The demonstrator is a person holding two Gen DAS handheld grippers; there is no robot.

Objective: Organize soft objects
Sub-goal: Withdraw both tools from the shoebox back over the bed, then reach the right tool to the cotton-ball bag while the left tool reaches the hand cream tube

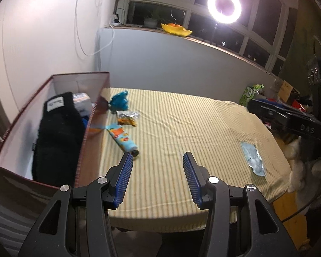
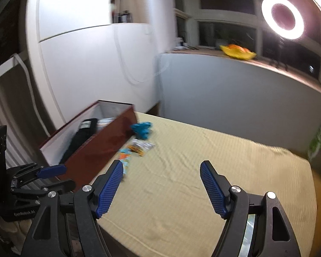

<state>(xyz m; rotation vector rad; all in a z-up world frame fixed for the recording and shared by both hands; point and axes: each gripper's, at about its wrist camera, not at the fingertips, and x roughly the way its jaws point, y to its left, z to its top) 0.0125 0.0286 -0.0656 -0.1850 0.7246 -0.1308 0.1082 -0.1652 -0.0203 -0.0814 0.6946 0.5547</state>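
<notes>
- Where the yellow striped cloth covers the table (image 1: 182, 128), most of its surface lies bare, and both claws hang above its near edge.
- Along the table's left edge stands a long red box (image 1: 92, 128), open on top, with a black knit piece (image 1: 57, 137) and a white-and-blue pack inside.
- Beside the box's right wall lie a blue soft toy (image 1: 118, 101), a crinkled snack packet (image 1: 127, 117) and a printed tube (image 1: 123, 139), the tube nearest the near edge.
- The left gripper (image 1: 157, 173) has its jaws partly apart with nothing between them; the tube's cap sits just beyond its left finger.
- The right gripper (image 2: 161, 184) has its jaws wide and empty, with bare cloth ahead and the toy well off to the left.
- Only the left view shows a pale blue flat pouch (image 1: 253, 158) near the right edge.
- Only the right view shows the left gripper from outside, beside the box's near end.
</notes>
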